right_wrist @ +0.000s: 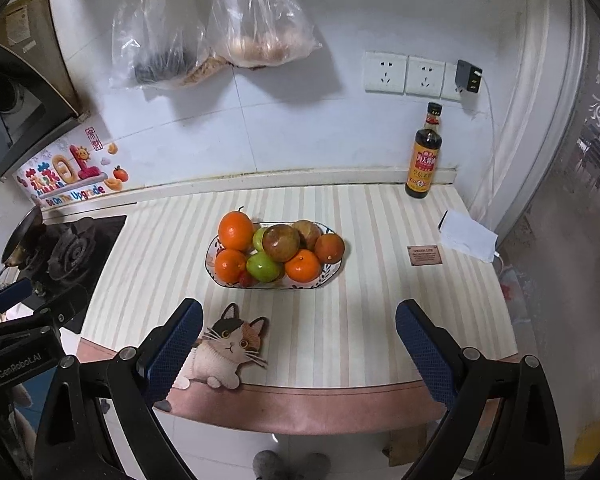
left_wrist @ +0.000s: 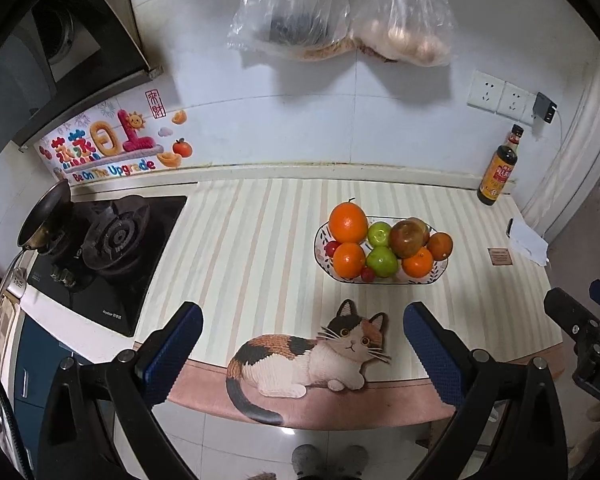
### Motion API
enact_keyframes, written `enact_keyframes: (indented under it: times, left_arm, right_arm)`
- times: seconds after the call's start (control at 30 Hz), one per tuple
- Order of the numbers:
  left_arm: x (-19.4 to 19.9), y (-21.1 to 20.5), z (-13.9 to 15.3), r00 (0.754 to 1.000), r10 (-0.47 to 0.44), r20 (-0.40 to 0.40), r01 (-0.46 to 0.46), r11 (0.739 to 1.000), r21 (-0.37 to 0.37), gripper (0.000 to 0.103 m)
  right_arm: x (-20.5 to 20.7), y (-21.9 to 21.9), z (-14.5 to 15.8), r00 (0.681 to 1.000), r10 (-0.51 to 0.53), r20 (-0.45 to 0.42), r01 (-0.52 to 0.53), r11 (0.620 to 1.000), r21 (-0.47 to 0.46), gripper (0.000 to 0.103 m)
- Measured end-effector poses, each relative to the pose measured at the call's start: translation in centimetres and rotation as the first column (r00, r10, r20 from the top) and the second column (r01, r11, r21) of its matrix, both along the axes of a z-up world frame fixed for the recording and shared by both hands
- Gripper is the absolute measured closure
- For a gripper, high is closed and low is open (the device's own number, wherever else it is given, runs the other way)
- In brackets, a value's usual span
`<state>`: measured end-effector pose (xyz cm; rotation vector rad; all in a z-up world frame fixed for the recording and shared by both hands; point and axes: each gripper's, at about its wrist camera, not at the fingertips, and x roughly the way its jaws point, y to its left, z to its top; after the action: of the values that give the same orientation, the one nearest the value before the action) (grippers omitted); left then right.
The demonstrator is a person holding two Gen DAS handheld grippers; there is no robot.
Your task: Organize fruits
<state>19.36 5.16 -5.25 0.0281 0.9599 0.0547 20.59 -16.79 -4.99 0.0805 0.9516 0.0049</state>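
A patterned white bowl (left_wrist: 436,276) (right_wrist: 332,272) stands on the striped mat, heaped with fruit: several oranges (left_wrist: 348,222) (right_wrist: 236,230), two green apples (left_wrist: 382,261) (right_wrist: 265,266), reddish-brown apples (left_wrist: 409,238) (right_wrist: 281,242) and small red fruits (left_wrist: 367,274). My left gripper (left_wrist: 304,344) hovers at the counter's near edge, short of the bowl, jaws wide open and empty. My right gripper (right_wrist: 298,340) also hangs before the bowl, open with nothing between its fingers. Each gripper shows at the edge of the other's view.
A gas hob (left_wrist: 112,240) with a small pan (left_wrist: 46,216) lies left of the mat. A dark sauce bottle (right_wrist: 425,156) stands at the back right by wall sockets (right_wrist: 404,74). A white paper (right_wrist: 468,236) and brown tag (right_wrist: 425,255) lie right. Plastic bags (left_wrist: 340,16) hang on the wall. A cat-shaped mat (left_wrist: 308,354) lies at the front edge.
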Motion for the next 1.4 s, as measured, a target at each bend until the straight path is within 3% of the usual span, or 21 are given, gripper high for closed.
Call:
enact_keyframes:
  times: [0.6,1.4]
  left_arm:
    - [1.2,-0.1,-1.2,0.999,-0.021,-0.033,0.021,0.999,-0.026,0.000]
    - [1.1,-0.1,-0.8,0.999,-0.027,-0.024,0.026,0.999,-0.044,0.000]
  right_arm:
    - [1.6,0.8,-1.9,0.999,0.000,-0.053,0.001,1.000,0.014,0.004]
    - [1.4,1.4,-1.5,0.998,0.013,-0.058,-0.012,1.000,0.017,0.004]
